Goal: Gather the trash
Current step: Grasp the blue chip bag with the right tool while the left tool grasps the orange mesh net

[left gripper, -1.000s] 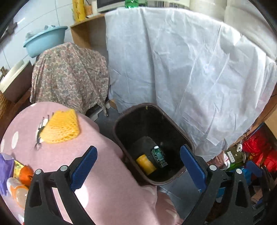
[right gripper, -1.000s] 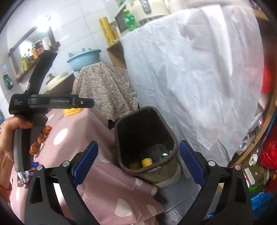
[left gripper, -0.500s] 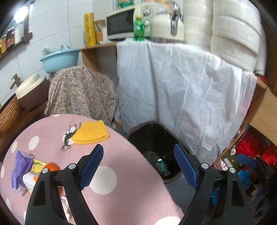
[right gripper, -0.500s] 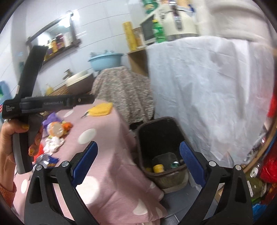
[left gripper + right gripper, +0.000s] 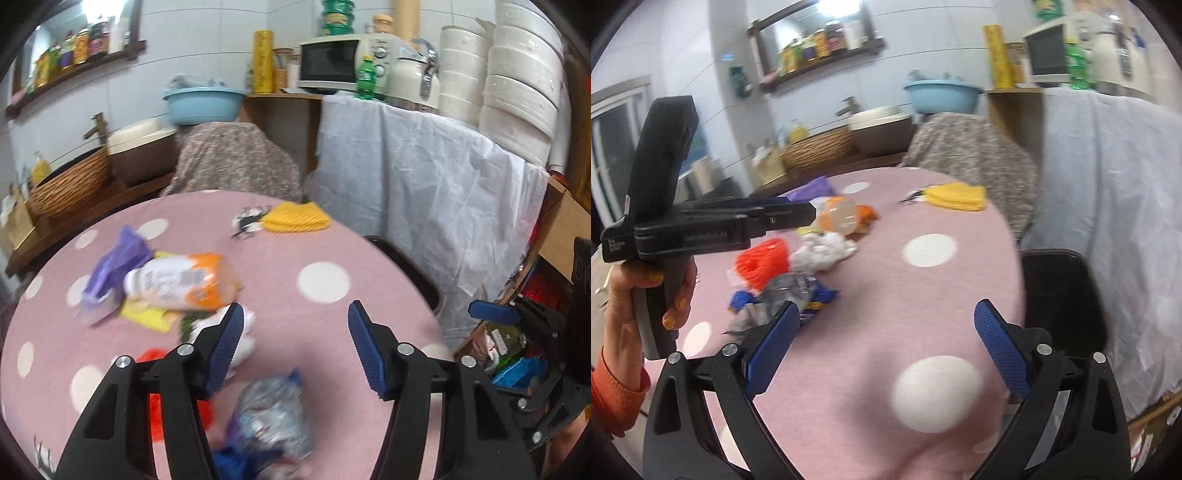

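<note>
- Our left gripper (image 5: 295, 347) hangs over the pink polka-dot tabletop (image 5: 321, 280); its fingers have just been closing, yet stand apart with nothing between them.
- Our right gripper (image 5: 886, 347) has its fingers wide apart and empty too.
- Still left on that tabletop: a crumpled silver-and-blue wrapper (image 5: 273, 417), an orange-and-white plastic bottle (image 5: 177, 282), a purple wrapper (image 5: 118, 258), white crumpled tissue (image 5: 823, 251) and an orange net (image 5: 762, 262).
- The dark plastic bin (image 5: 1060, 295) stands beside the tabletop's edge; we judge most collecting remains.

A microwave (image 5: 330, 62), green bottle (image 5: 365, 78) and blue basin (image 5: 204, 105) stand behind; shelf bottles (image 5: 72, 50) are blurred, perhaps condiments.
</note>
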Available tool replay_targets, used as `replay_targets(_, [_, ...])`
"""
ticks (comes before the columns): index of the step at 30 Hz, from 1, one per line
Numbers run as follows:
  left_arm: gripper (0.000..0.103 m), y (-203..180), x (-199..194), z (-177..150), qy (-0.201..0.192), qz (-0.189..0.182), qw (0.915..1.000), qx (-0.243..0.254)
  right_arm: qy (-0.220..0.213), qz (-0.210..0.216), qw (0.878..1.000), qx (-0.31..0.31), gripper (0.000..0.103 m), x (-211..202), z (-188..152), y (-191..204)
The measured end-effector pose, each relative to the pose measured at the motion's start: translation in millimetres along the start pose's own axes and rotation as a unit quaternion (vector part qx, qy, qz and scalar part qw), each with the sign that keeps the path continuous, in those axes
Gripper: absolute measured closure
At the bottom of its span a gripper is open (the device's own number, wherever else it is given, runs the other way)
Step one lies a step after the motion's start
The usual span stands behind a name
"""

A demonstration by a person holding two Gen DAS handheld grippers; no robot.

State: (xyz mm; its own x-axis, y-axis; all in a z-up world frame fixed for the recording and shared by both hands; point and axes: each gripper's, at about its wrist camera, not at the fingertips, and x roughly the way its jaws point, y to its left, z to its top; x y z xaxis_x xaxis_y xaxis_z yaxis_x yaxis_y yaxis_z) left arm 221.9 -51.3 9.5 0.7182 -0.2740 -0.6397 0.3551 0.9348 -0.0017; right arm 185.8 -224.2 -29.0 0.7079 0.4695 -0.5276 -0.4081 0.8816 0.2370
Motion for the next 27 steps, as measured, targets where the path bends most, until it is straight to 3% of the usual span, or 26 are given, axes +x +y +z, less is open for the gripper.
replay_targets(9, [0.064, 62, -29, -57, 0.012, 0.054, 0.9955, -0.077, 0.070, 0.089, 0.993, -0.038, 0.009, 51, -5, 72])
replay_targets(15, [0.065, 92, -37, -81, 0.016, 0.059, 0.9890, -0.134, 0.095, 0.097, 0.985, -0.107, 0.010, 71, -14, 121])
replay_targets(21, [0.065, 99, -26, -84, 0.023, 0.048, 0.9880, -0.145, 0.138, 0.075, 0.974, -0.166, 0.048, 105, -20, 143])
replay_targets(23, [0.062, 96, -21, -82, 0.028, 0.056, 0.9889, -0.135, 0.139, 0.088, 0.974, -0.158, 0.076, 107, -20, 141])
replay_targets(24, [0.059, 95, -19, -82, 0.029, 0.061, 0.9892, -0.131, 0.139, 0.090, 0.974, -0.156, 0.084, 105, -19, 140])
replay_targets(25, [0.052, 95, -17, -81, 0.030, 0.067, 0.9892, -0.127, 0.139, 0.089, 0.973, -0.159, 0.090, 105, -18, 140])
replay_targets(27, [0.048, 94, -14, -79, 0.031, 0.073, 0.9890, -0.124, 0.139, 0.097, 0.973, -0.159, 0.093, 102, -19, 137])
